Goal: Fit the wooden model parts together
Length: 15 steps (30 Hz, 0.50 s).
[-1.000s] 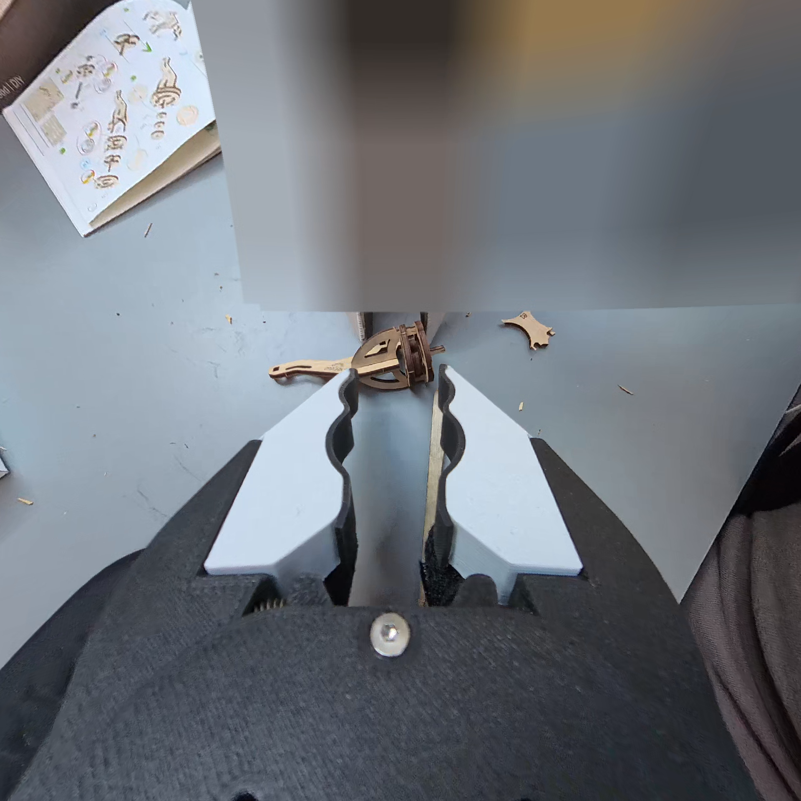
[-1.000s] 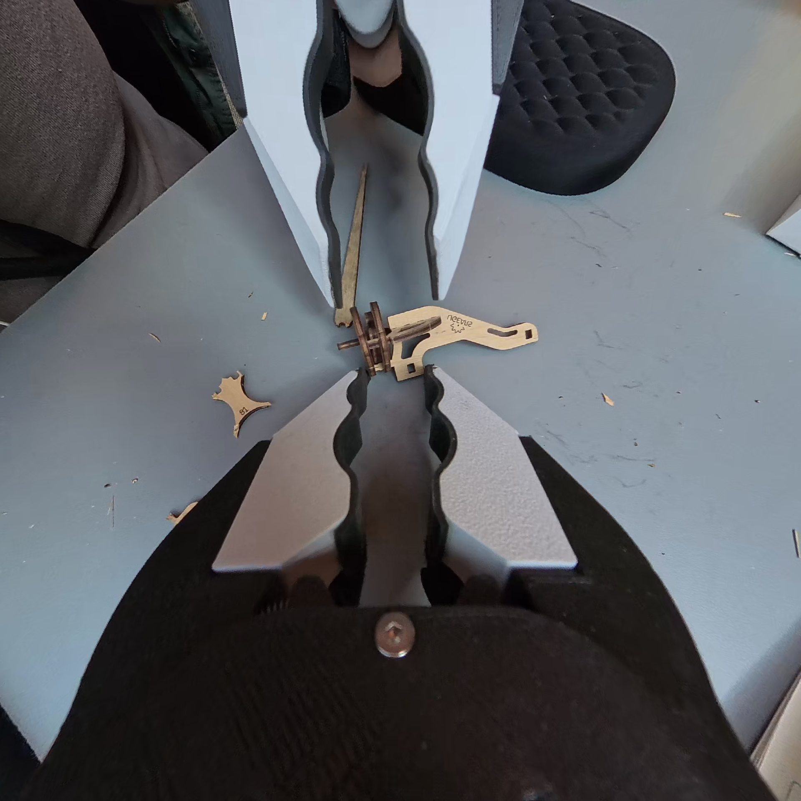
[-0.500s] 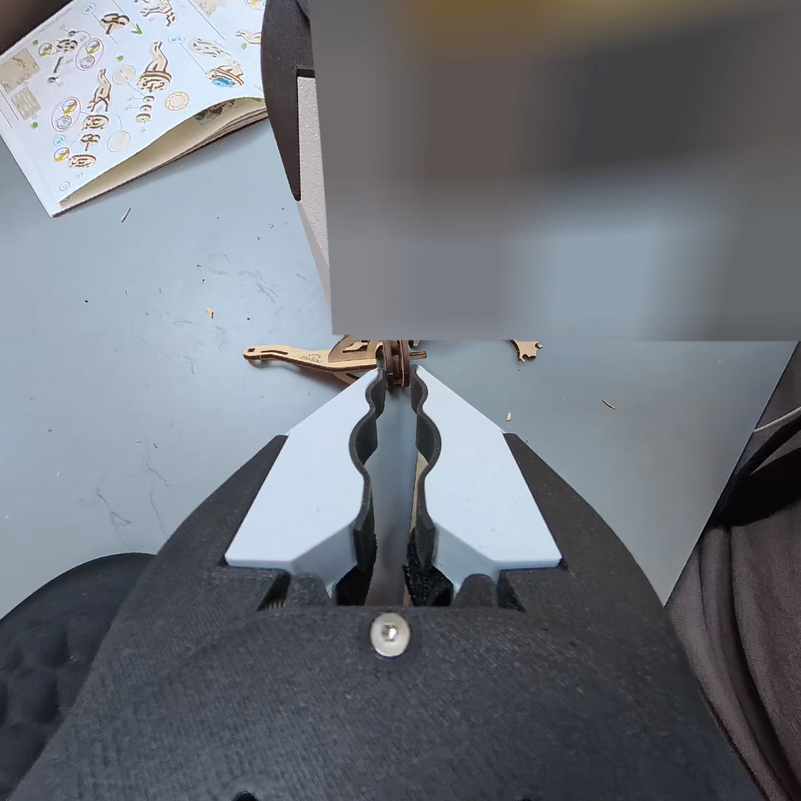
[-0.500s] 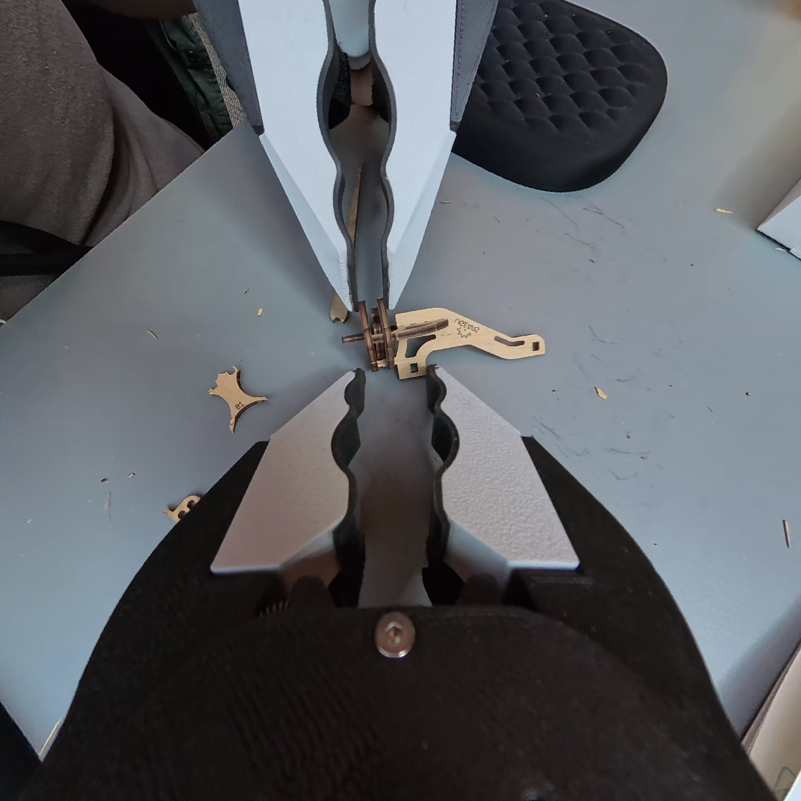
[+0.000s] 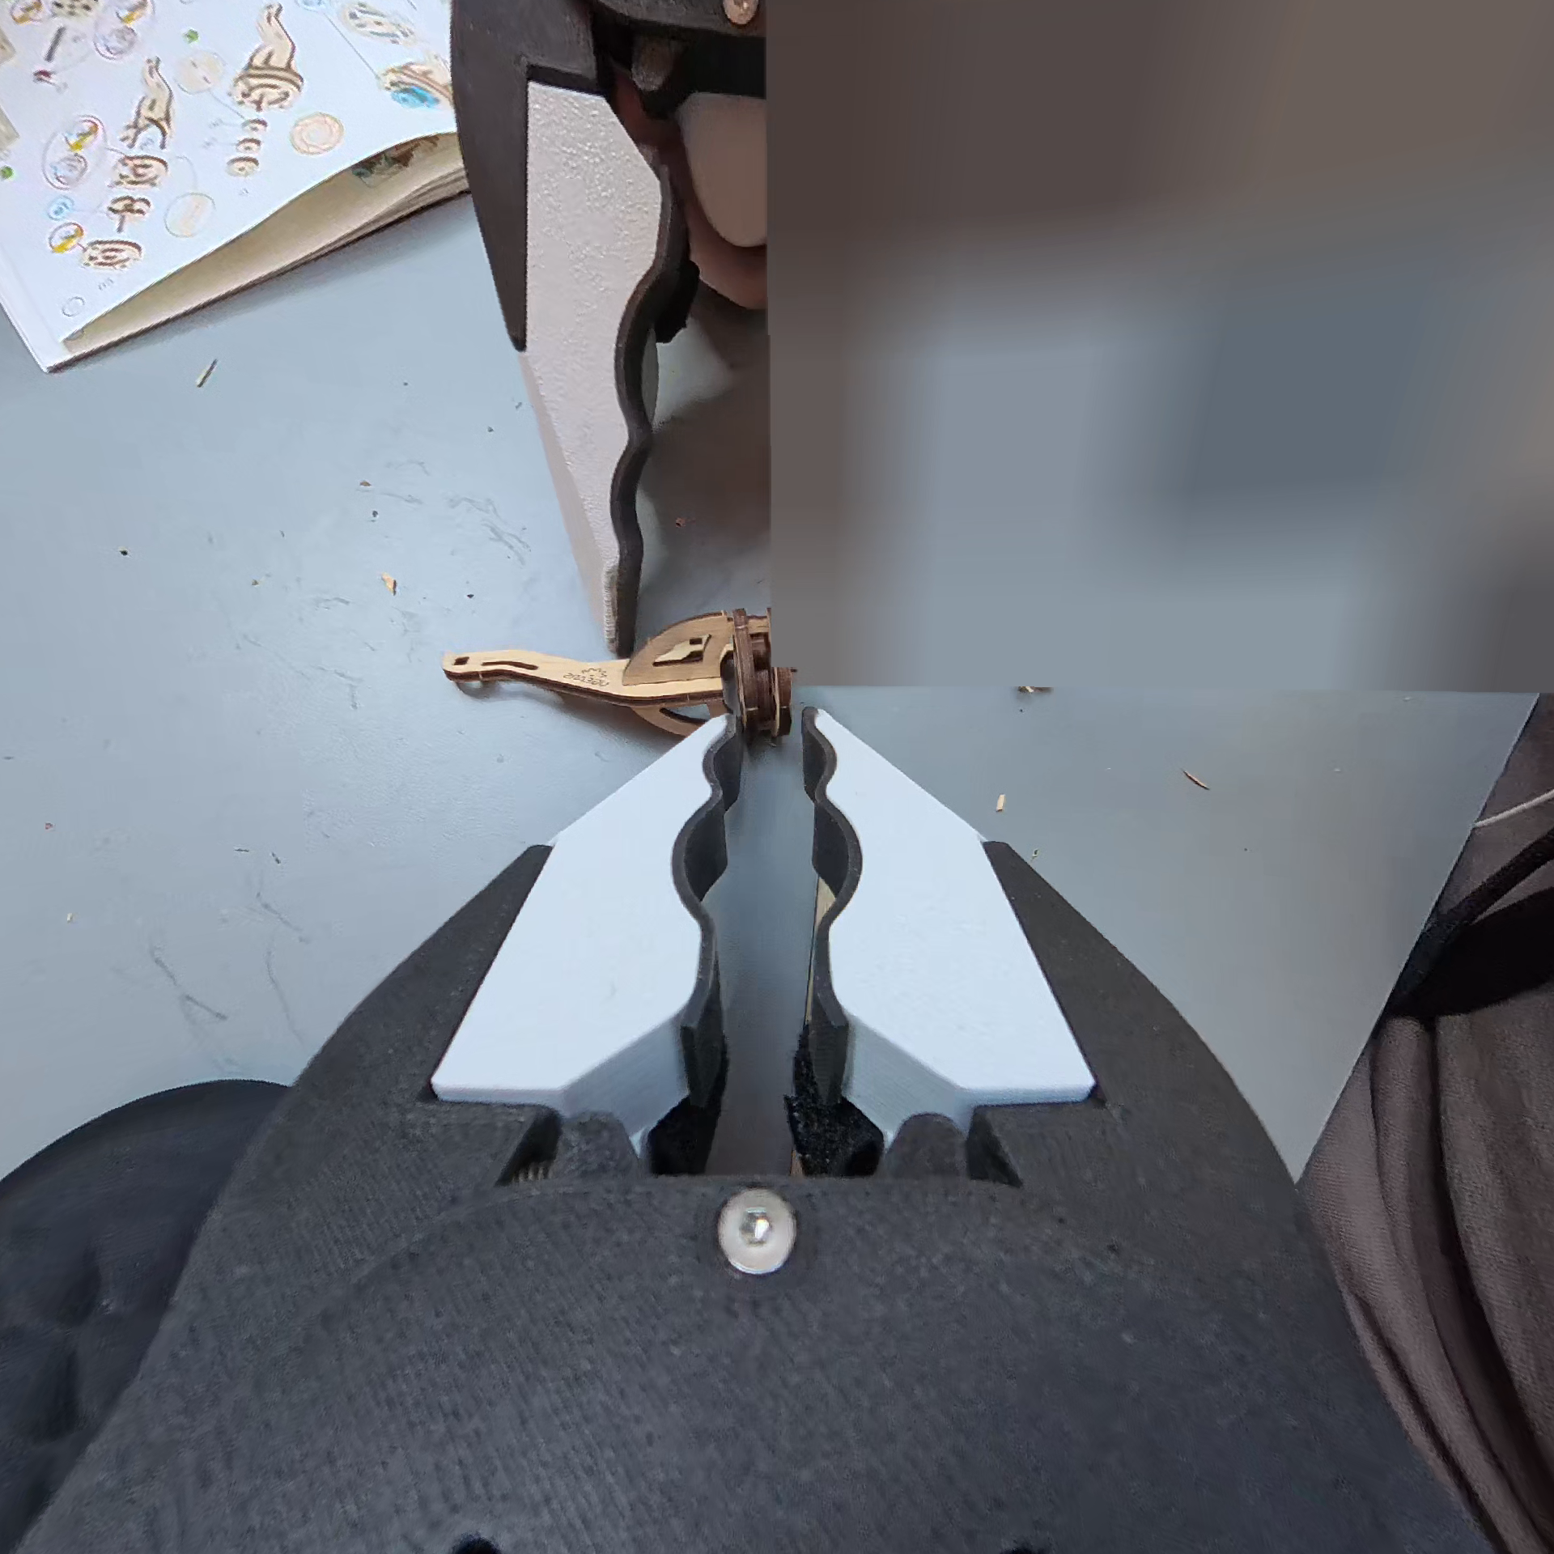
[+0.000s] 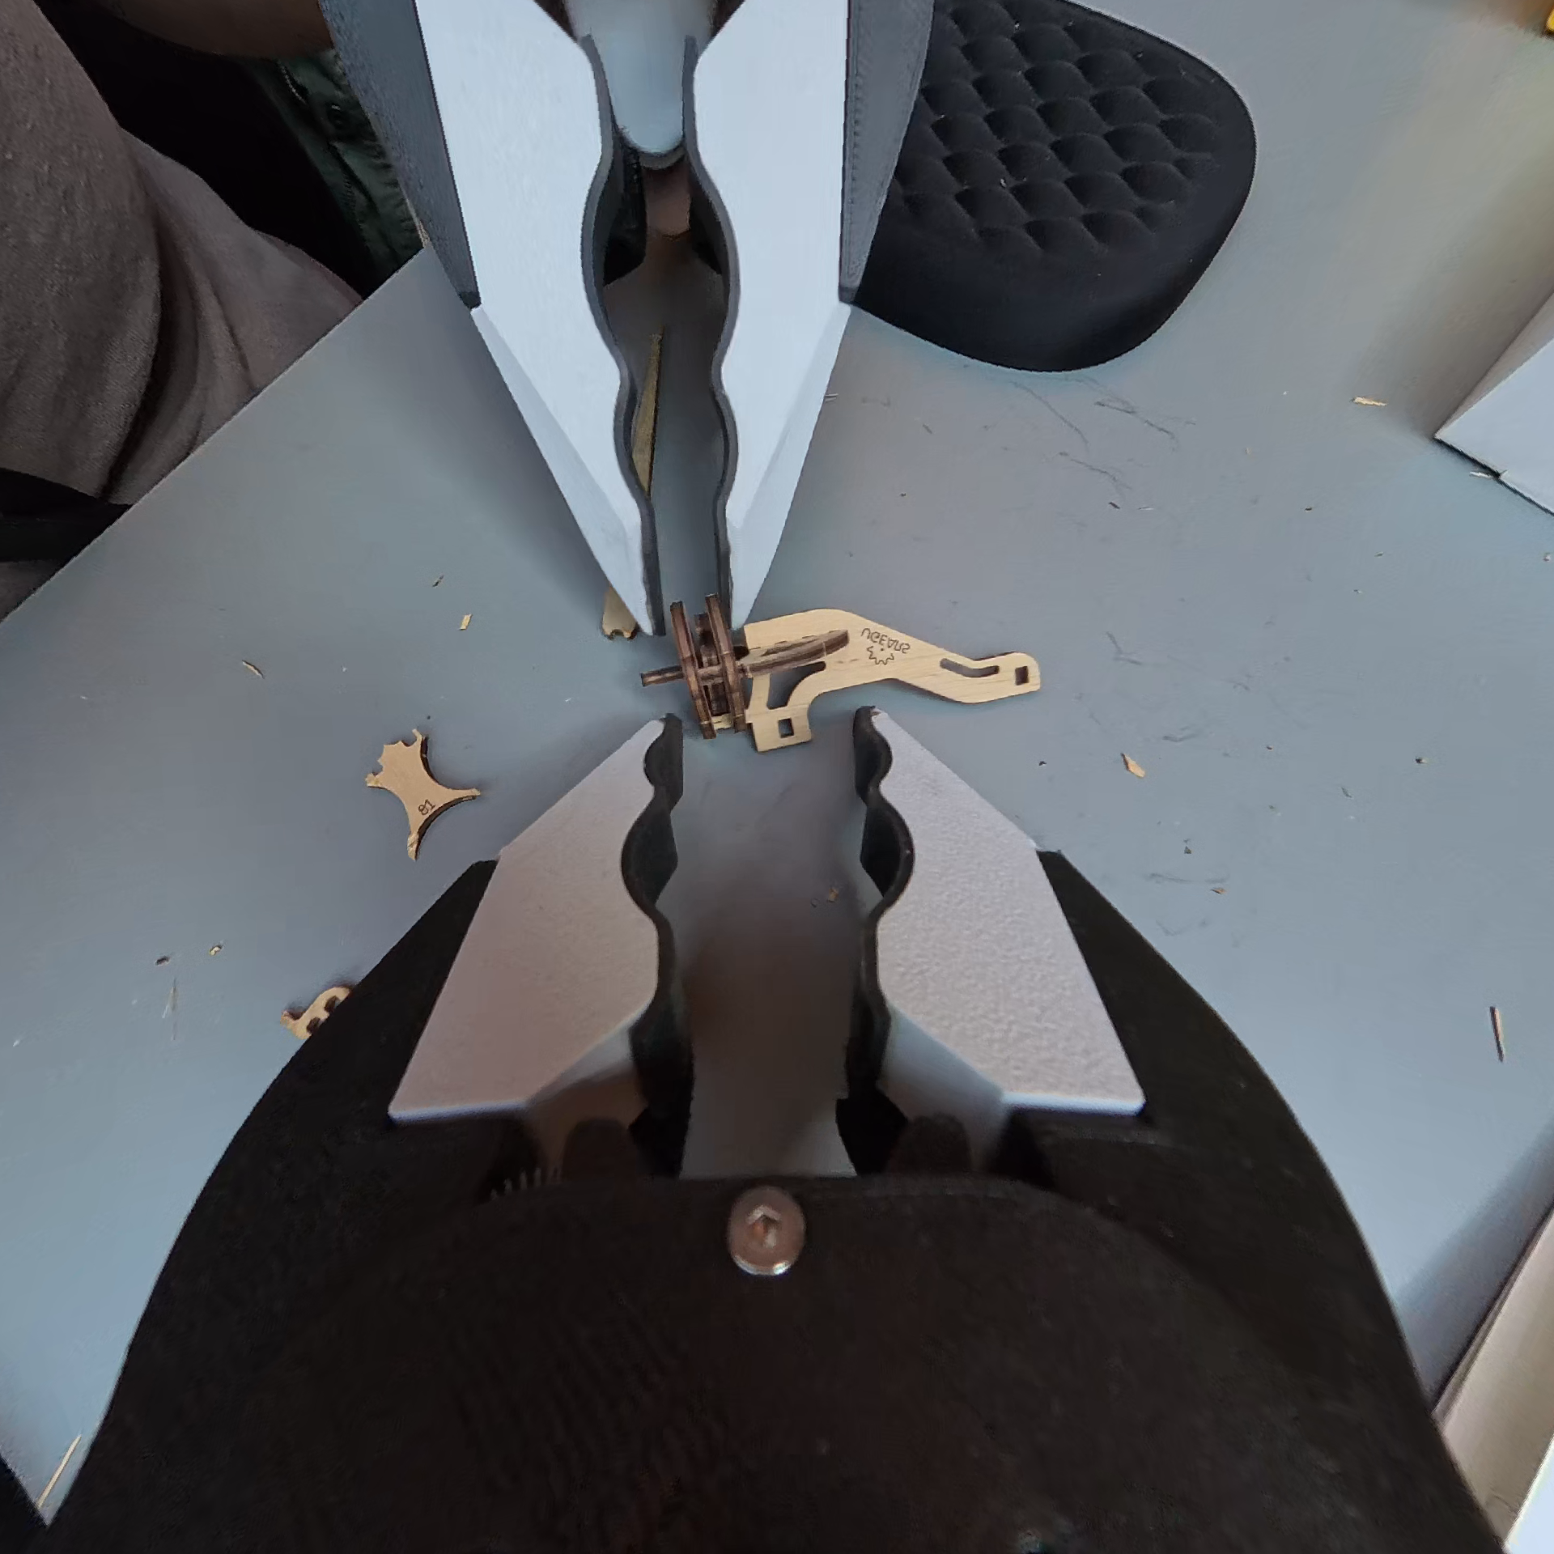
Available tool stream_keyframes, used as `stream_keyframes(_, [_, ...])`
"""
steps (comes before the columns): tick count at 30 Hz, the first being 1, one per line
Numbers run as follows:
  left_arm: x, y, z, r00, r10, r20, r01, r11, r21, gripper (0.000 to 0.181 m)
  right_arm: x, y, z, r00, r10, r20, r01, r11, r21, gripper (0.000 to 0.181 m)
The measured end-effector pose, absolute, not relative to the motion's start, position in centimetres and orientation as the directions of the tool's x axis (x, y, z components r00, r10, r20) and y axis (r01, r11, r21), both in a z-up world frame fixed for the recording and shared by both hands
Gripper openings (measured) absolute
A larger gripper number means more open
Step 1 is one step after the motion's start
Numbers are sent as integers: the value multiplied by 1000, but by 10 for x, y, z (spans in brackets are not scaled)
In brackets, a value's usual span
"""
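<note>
The wooden model [image 6: 841, 673] carries an engraved brand mark on its flat arm. A small loose wooden piece [image 6: 418, 795] bears an engraved number. The instruction booklet [image 5: 193, 143] shows printed diagrams.

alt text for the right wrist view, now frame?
The open right gripper faces the left gripper across a small wooden model assembly lying between their tips on a blue-grey table. Loose wooden pieces lie left; a black padded rest sits behind.

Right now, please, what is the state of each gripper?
Left gripper: open narrowly, fingers at the wooden model, not clamping it.
Right gripper: open wide, holding nothing.
</note>
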<state>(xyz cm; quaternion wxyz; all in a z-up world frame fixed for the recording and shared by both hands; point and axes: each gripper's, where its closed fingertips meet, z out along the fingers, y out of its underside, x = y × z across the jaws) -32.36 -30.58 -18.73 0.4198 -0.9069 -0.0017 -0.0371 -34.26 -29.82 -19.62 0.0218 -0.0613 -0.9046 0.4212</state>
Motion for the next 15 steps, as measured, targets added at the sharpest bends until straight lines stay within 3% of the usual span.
stream_keyframes(3, [-323, -306, -193, 997, -27, 70, 34, -670, -741, 11, -340, -302, -196, -995, 95, -37, 89, 637, -765, 26])
stream_keyframes(7, [-327, -304, -186, 998, -4, 59, 43, -643, -765, 12, -341, -302, -195, -994, 106, -27, 89, 634, -768, 26])
stream_keyframes(15, [-338, -307, -169, 996, 56, 69, 88, -575, -814, 23, -348, -295, -172, -964, 164, -209, 263, 475, -840, 25])
